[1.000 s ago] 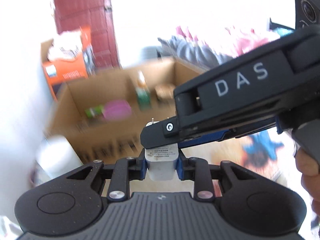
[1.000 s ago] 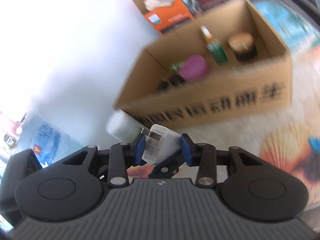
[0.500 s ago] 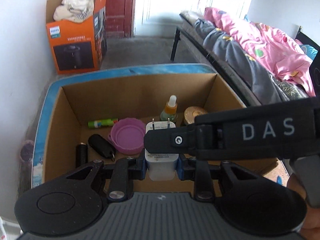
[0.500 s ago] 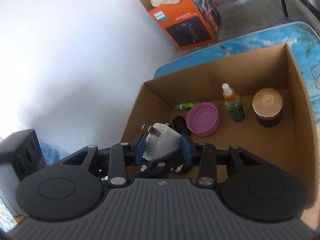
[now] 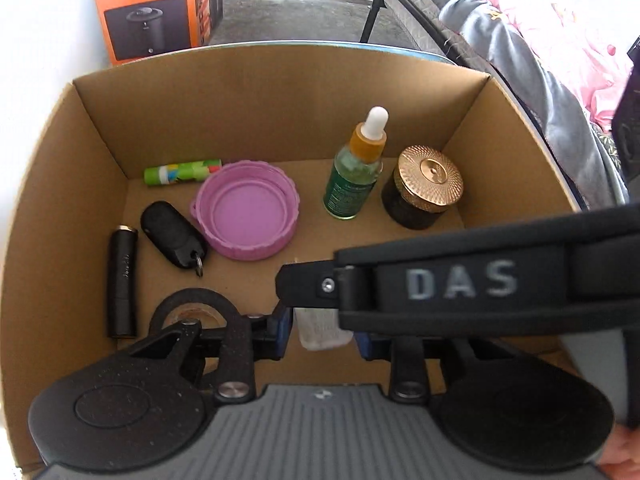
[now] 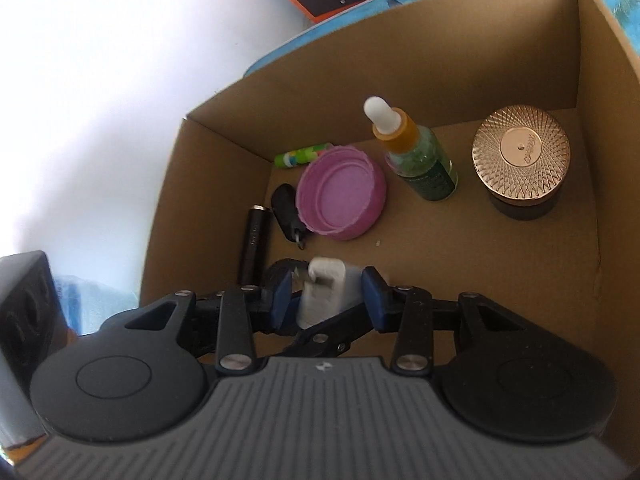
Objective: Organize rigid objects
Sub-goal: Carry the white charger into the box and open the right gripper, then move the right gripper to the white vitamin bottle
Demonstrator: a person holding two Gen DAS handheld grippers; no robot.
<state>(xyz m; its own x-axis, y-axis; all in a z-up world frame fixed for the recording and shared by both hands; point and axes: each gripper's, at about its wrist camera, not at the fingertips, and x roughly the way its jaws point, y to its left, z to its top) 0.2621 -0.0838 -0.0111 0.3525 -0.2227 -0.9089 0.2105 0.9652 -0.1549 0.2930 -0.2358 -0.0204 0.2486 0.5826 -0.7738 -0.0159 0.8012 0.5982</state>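
A white plug charger [image 5: 320, 332] hangs low inside the open cardboard box [image 5: 280, 100], near its front wall. My left gripper [image 5: 322, 334] straddles it; its jaws are opening and a thin gap shows beside the left pad. My right gripper [image 6: 326, 296] is shut on the same charger [image 6: 324, 288], and one of its fingers [image 5: 440, 284] crosses the left wrist view. On the box floor lie a purple lid [image 5: 248, 216], a green dropper bottle [image 5: 352, 184], a gold-lidded jar [image 5: 428, 188], a black key fob [image 5: 172, 236], a black tube [image 5: 122, 280] and a green stick [image 5: 182, 172].
A black ring [image 5: 192, 304] lies on the box floor just left of the charger. Behind the box stand an orange appliance carton [image 5: 152, 12] and a bed with grey and pink bedding [image 5: 540, 60]. A black speaker [image 6: 24, 300] sits left of the box.
Both grippers have carried the charger forward and down, from outside the box to low inside it. The left jaws have widened slightly around the charger.
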